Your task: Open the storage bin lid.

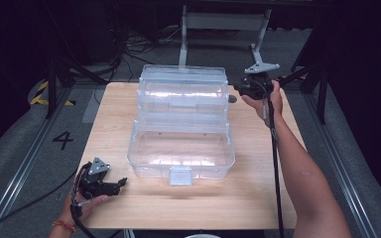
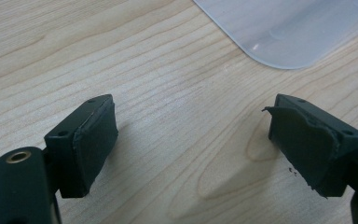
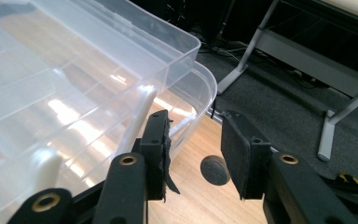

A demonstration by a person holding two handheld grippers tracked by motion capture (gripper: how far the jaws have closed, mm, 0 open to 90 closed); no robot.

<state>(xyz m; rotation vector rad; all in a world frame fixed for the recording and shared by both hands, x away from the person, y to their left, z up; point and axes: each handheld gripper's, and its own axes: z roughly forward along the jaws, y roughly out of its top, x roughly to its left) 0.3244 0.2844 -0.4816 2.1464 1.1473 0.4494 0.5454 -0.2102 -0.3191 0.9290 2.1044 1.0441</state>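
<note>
Both tongs released: left tongs [image 1: 121,182] over bare table [image 1: 258,198]; right tongs [image 3: 193,154] beside box [image 1: 181,119] rim.

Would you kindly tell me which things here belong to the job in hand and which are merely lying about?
In the job:
- clear tiered plastic box
- right tongs, open beside the box's back corner

Lying about:
- left tongs, open over the wooden table
- round dark plug in the tabletop

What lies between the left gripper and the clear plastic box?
Only bare wooden table. In the high view the left gripper sits apart from the clear plastic box, and the left gripper view shows plain wood up to its corner.
</note>
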